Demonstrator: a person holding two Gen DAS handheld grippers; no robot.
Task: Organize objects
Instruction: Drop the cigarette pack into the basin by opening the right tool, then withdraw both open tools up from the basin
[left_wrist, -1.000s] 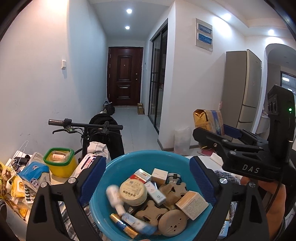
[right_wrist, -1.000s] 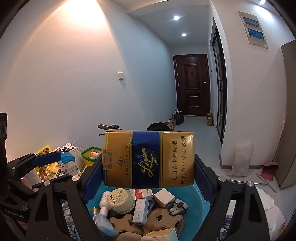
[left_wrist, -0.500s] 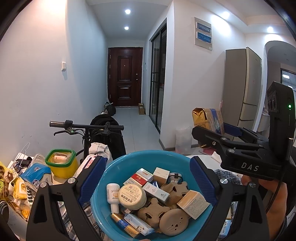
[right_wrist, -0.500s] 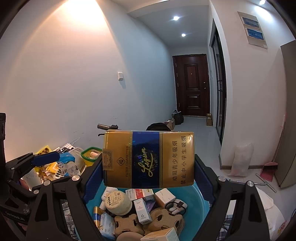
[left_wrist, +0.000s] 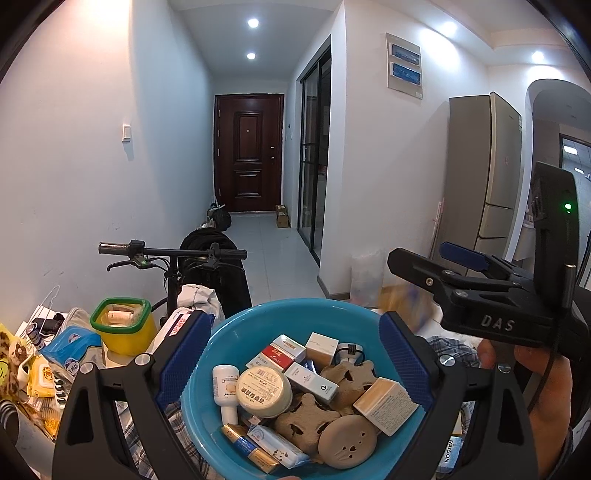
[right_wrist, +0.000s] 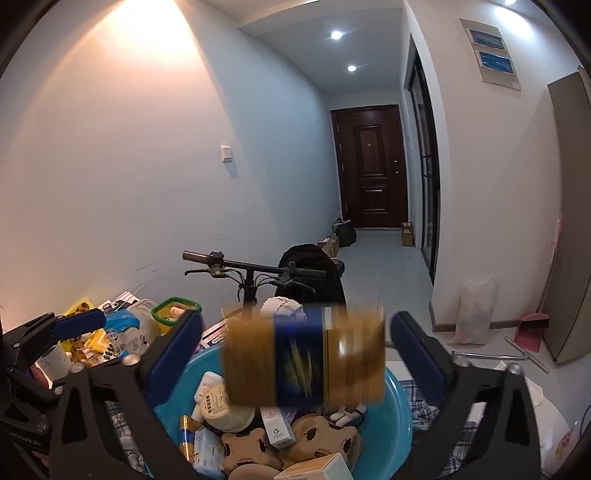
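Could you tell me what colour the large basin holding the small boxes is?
Blue basin; best seen in the left wrist view.

Recessed ceiling spots (left_wrist: 252, 23) light the hall evenly; warm glare washes the wall beside them; the gold-blue carton (right_wrist: 303, 356) below is motion-blurred; fisheye edges darken.

Cigarette carton (right_wrist: 304, 363) above basin (right_wrist: 400, 410) of small boxes and jars, lidded tub (left_wrist: 122, 326) to its left, bicycle handlebar (left_wrist: 171, 253) behind.
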